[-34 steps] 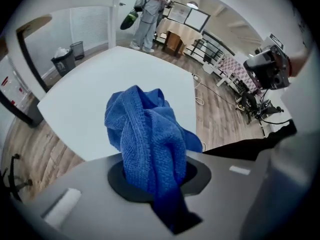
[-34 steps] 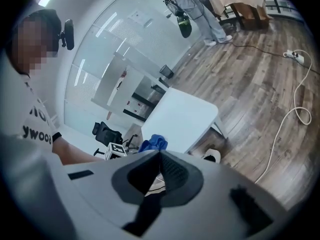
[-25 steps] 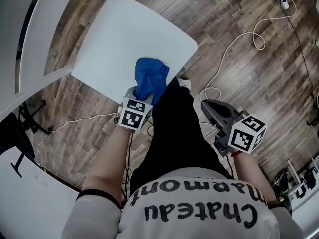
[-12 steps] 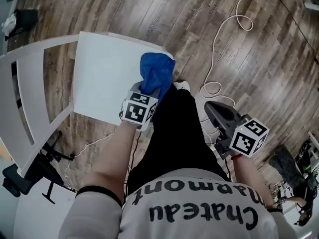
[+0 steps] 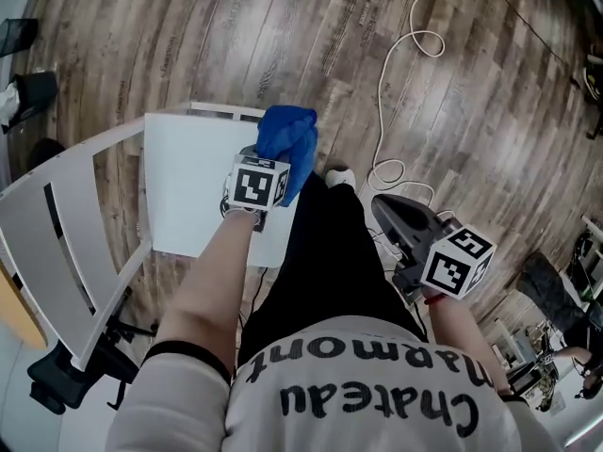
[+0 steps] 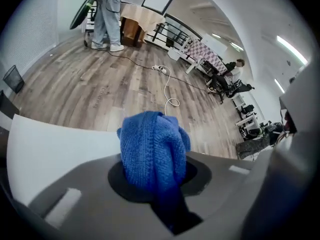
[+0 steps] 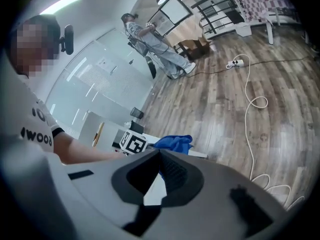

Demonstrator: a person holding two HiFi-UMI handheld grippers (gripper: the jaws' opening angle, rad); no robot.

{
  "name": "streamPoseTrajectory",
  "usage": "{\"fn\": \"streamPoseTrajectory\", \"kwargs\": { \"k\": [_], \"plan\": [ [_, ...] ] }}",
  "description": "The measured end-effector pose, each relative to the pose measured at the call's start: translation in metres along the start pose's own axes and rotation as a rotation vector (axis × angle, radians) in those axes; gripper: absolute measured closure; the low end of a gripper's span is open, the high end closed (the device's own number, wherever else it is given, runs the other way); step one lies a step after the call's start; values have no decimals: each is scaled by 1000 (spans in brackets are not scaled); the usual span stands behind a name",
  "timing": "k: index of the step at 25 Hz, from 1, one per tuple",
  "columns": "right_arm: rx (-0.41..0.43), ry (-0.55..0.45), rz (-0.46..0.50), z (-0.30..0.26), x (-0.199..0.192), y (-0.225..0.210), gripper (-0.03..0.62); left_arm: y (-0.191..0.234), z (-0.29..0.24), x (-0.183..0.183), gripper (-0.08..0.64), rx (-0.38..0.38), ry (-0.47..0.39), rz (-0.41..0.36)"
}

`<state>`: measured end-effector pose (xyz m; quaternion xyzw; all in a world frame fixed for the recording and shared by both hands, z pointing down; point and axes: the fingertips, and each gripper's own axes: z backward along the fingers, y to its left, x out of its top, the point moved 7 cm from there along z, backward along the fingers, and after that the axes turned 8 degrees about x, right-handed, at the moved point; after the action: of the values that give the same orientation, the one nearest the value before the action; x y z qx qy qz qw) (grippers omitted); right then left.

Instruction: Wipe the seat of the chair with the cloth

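Our left gripper (image 6: 161,184) pinching bunched blue cloth (image 5: 287,141) over corner of chair seat (image 5: 184,182). Right gripper (image 7: 159,173) pressed together, empty, aside. We judge wiping underway, most of seat left.

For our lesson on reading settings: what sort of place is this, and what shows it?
Probably an open lab or office rather than a home: a loose cable trails across the wood-look floor, there are glass-like partition walls, and a large screen or board stands in the background.
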<state>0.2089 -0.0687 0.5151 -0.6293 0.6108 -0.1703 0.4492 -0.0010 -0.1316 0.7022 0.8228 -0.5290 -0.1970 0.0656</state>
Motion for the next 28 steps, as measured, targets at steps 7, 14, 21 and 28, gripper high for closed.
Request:
{"fn": "streamPoseTrajectory", "kwargs": {
  "k": [7, 14, 21, 28],
  "plan": [
    [61, 50, 115, -17, 35, 44, 577, 29, 79, 43, 471, -3, -235, 150],
    [140, 39, 347, -30, 110, 86, 577, 11, 214, 64, 471, 46, -566, 262],
    [233, 41, 555, -21, 162, 130, 577, -21, 312, 39, 471, 193, -762, 369],
    [348, 27, 834, 32, 173, 197, 577, -88, 370, 8, 471, 324, -915, 493]
  ]
}}
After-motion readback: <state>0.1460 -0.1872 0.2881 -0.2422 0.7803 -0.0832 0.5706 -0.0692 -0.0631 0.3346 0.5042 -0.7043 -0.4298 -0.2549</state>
